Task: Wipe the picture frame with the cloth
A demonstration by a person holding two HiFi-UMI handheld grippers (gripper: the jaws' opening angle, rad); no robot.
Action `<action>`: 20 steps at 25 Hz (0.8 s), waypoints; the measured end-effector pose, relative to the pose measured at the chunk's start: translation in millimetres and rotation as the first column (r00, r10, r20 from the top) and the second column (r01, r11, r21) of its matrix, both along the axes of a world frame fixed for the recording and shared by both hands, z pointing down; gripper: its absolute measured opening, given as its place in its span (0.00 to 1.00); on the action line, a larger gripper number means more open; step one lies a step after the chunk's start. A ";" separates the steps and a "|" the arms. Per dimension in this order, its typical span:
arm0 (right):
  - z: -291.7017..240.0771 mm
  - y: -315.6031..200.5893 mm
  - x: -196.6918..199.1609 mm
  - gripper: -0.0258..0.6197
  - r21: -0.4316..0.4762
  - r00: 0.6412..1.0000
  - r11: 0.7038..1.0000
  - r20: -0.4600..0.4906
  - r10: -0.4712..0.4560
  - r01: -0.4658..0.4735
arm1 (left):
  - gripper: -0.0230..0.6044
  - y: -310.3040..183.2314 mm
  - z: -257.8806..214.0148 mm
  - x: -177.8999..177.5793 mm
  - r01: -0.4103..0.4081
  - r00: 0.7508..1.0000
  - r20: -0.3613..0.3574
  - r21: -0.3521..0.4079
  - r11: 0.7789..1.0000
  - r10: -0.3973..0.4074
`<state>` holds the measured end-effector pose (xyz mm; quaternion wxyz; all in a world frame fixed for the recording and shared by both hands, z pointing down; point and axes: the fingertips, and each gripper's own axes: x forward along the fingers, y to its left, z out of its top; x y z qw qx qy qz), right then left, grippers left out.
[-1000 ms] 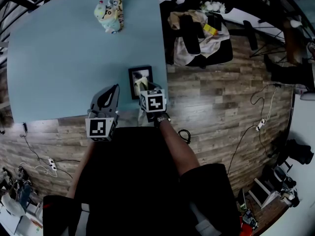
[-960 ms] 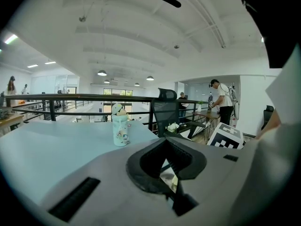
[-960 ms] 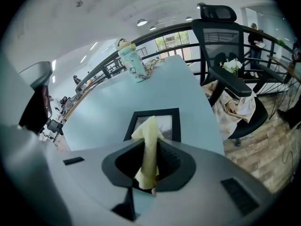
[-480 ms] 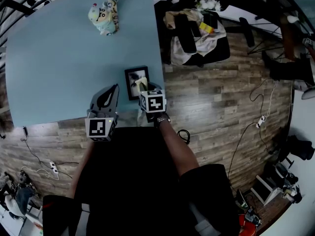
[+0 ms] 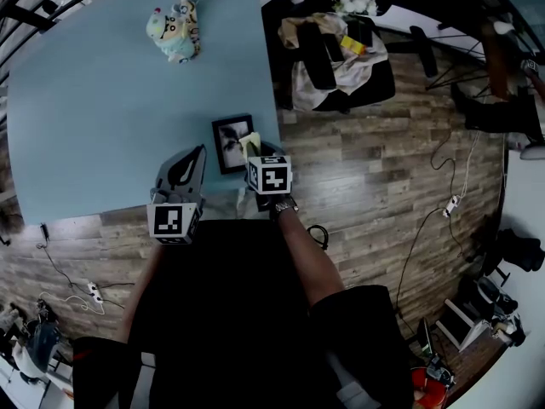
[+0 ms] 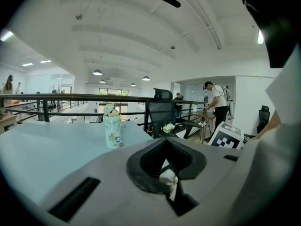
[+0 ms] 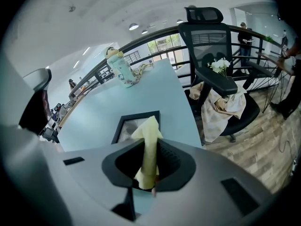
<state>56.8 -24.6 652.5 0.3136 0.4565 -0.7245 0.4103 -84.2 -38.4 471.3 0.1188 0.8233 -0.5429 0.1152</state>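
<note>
Grey right gripper (image 7: 149, 150) (checkered cube (image 5: 269, 175)), black clothes (image 5: 230, 290), wristwatch (image 5: 283, 204)

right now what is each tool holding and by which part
Right tool grips the pale yellow cloth by its lower end, the rest standing up. Left tool pinches a small white crumpled scrap.

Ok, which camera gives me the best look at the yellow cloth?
The right gripper view. The yellow cloth stands in the middle, pinched upright in the right tool, with the picture frame just beyond. In the head view it is only a small pale scrap over the frame. The left gripper view shows none of it.
</note>
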 end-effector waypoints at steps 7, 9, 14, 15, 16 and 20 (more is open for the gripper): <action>0.5 -0.9 10.2 0.13 0.003 1.000 1.000 -0.016 0.022 -0.022 | 0.03 3.8 7.4 -1.5 -0.002 1.000 -0.008 -0.009 1.000 0.002; 0.6 0.1 14.5 0.13 0.003 0.999 1.000 -0.025 0.029 -0.029 | 0.03 4.0 7.7 -0.4 -0.010 1.000 -0.008 -0.013 1.000 0.010; 1.8 1.3 25.0 0.13 -0.001 0.998 0.999 -0.034 0.050 -0.050 | 0.03 3.0 3.9 7.3 -0.025 1.000 -0.004 -0.007 1.000 0.025; 1.5 1.7 27.2 0.13 -0.001 0.998 0.999 -0.034 0.053 -0.053 | 0.03 5.1 5.4 9.0 -0.026 1.000 -0.006 -0.011 1.000 0.026; 0.9 2.1 29.3 0.13 -0.001 0.998 0.998 -0.034 0.055 -0.055 | 0.03 7.1 6.8 10.6 -0.027 1.000 -0.008 -0.014 1.000 0.027; -2.9 1.2 35.1 0.13 0.007 0.998 0.998 -0.034 0.055 -0.055 | 0.03 6.0 2.2 11.6 -0.013 1.000 -0.002 -0.008 1.000 0.013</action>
